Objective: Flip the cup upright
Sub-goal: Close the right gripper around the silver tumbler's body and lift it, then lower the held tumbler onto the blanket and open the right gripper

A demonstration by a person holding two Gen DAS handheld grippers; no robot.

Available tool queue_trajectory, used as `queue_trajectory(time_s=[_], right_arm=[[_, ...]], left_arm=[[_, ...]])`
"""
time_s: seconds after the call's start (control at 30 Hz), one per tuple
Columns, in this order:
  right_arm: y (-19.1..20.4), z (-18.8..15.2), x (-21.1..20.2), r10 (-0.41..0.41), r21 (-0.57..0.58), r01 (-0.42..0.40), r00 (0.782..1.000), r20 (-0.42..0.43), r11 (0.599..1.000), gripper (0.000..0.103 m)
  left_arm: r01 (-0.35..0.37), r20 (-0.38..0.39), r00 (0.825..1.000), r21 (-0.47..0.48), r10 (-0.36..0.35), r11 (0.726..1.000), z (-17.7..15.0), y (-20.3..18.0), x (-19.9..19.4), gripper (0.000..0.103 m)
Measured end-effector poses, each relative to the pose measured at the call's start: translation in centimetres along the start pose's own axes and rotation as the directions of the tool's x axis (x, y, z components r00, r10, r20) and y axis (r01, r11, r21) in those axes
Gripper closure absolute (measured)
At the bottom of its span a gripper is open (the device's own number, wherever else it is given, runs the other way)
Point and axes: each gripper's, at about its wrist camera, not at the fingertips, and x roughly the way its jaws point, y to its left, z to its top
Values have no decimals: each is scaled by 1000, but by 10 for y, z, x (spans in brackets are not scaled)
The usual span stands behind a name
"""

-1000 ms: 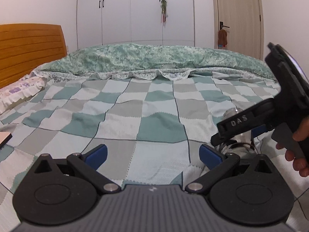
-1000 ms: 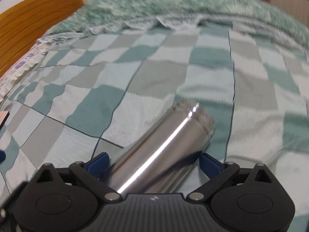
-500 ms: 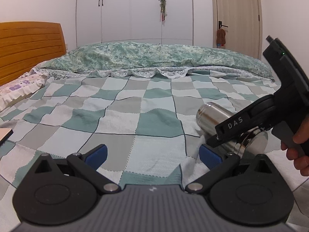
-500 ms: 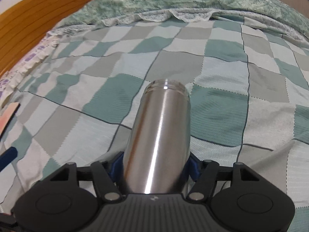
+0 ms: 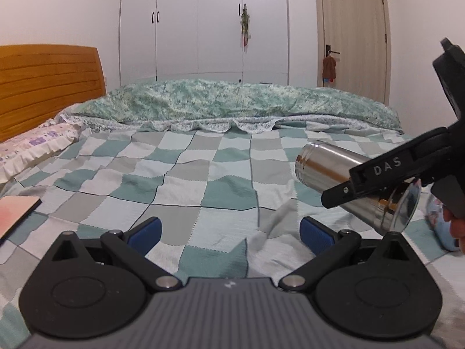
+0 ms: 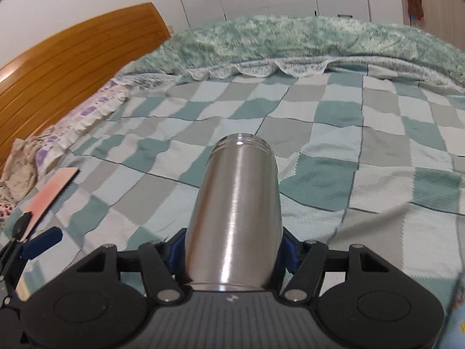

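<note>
One bed (image 5: 221,174) fills both views, covered by a quilt checked in teal, grey and pale blue, with a rumpled green floral duvet (image 5: 232,104) heaped along its far side and an orange wooden headboard (image 5: 49,84) at the left. White wardrobe doors (image 5: 200,23) and a beige door (image 5: 351,35) are seen beyond the bed. A frilled pillow (image 5: 35,142) with purple flowers lies by the headboard, and a flat pink item (image 5: 14,215) rests on the quilt near the left edge.

Next in size, the left claw (image 5: 229,229) is held low over the quilt with its blue pads set wide apart and nothing between them.

The right claw (image 6: 232,247) is closed on the cup (image 6: 235,215), gripped near its base by the blue pads on either side. The cup is a brushed stainless-steel cylinder with a threaded neck at its mouth. It is held in the air above the quilt, lying close to horizontal, with its mouth pointed away from the claw toward the duvet. In the left wrist view the cup (image 5: 325,171) is seen from the side, mouth slightly higher than base. Whether anything is inside the cup cannot be told.
</note>
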Motion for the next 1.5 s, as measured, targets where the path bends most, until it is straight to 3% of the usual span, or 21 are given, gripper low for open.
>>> queue_trajectory(time_s=[0.23, 0.43, 0.83, 1.17, 1.23, 1.3, 1.5], right_arm=[[3, -49, -62, 3, 17, -4, 999, 46, 1000, 40], [0, -102, -90, -4, 61, 1, 998, 55, 998, 40], [2, -189, -77, -90, 166, 79, 994, 58, 983, 40], [17, -209, -67, -144, 141, 135, 988, 62, 981, 39], [15, -208, -68, -126, 135, 118, 991, 54, 984, 36], [11, -208, -75, -109, 140, 99, 992, 63, 985, 14], [-12, -213, -127, -64, 71, 50, 976, 209, 996, 1]], left_arm=[[-1, 15, 1000, -10, 1, 1000, -11, -17, -66, 0], [-4, 9, 1000, -28, 5, 1000, -33, -26, -111, 0], [-26, -38, 999, -37, 24, 999, -80, -36, -156, 0], [-46, -52, 998, -65, 43, 997, -93, -39, -175, 0], [-48, -50, 998, -63, 45, 997, -93, -40, -176, 0], [-51, -47, 998, -59, 48, 997, -91, -43, -179, 0], [-26, -17, 1000, -57, 25, 998, -89, -56, -187, 0]])
